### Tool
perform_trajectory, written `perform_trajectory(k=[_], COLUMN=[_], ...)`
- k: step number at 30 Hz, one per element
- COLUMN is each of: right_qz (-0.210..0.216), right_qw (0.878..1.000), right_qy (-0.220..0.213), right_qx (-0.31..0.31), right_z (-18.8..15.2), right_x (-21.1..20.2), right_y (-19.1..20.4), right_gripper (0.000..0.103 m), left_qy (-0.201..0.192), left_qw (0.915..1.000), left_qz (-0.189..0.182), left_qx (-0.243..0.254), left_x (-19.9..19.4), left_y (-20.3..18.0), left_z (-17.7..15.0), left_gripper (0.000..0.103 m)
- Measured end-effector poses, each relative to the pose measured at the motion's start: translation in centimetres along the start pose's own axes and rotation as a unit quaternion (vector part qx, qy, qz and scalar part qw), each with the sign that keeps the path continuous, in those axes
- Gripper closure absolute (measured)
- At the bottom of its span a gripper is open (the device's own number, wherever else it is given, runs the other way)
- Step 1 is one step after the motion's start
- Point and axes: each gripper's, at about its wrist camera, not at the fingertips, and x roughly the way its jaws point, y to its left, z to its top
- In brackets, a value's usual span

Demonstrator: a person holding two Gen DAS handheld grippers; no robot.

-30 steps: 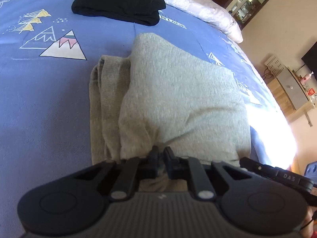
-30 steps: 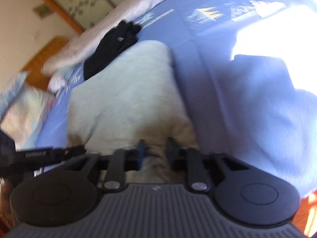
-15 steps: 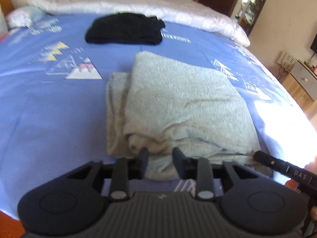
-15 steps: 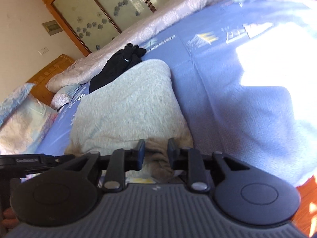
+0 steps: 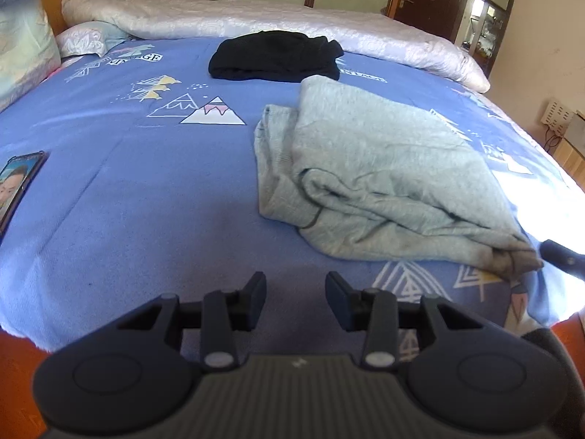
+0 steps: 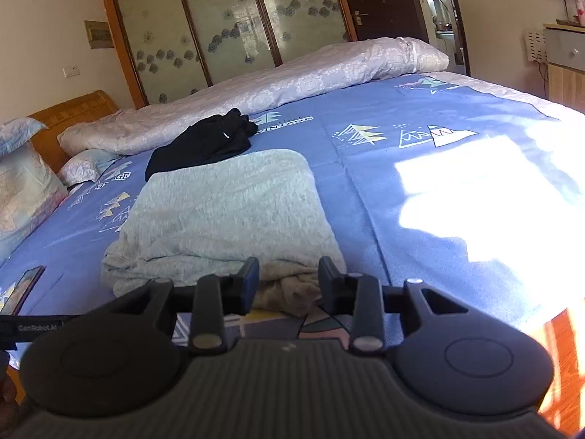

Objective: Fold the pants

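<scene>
While both tools gape with nothing inside, the left tool [image 5: 295, 289] and right tool [image 6: 288, 274] face folded pants [image 5: 384, 168] on the bed [image 5: 146, 190].

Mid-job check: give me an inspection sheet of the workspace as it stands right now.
Surface: bed under a blue printed sheet, sun patch at the right.
Job's things: grey pants folded in a stack, near edge rumpled.
Clutter: black garment beyond the pants; phone at the left edge; rolled quilt; pillows.
Grippers: left tongs open, short of the pants; right tongs open at the pants' near edge, holding nothing.
Cables: wall plug and cord at the right.
Surroundings: wardrobe, door, cabinet.
</scene>
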Motion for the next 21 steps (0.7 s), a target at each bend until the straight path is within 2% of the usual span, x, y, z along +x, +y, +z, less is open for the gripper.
perform_trajectory(k=[9, 12, 18, 21], right_qz=[-0.017, -0.025, -0.021, -0.015], right_qw=[1.000, 0.999, 1.000, 1.000], right_qy=[0.019, 0.015, 0.009, 0.008], right_qx=[-0.011, -0.017, 0.012, 0.020], right_z=[-1.0, -1.3, -1.2, -1.1], right_x=[1.3, 1.1, 0.4, 0.2], right_y=[-0.1, -0.1, -0.9, -0.7], right_gripper=[0.064, 0.064, 0.064, 0.064], left_qy=[-0.004, -0.011, -0.004, -0.012], left_qw=[0.9996, 0.9996, 0.9998, 0.9996], left_qz=[0.019, 0.022, 0.015, 0.014], left_qx=[0.020, 0.011, 0.012, 0.020], left_x=[0.2, -0.1, -0.4, -1.0], left_y=[0.2, 0.6, 0.1, -0.1], left_z=[-0.3, 0.1, 0.0, 0.1], left_gripper=[0.059, 0.057, 0.055, 0.051])
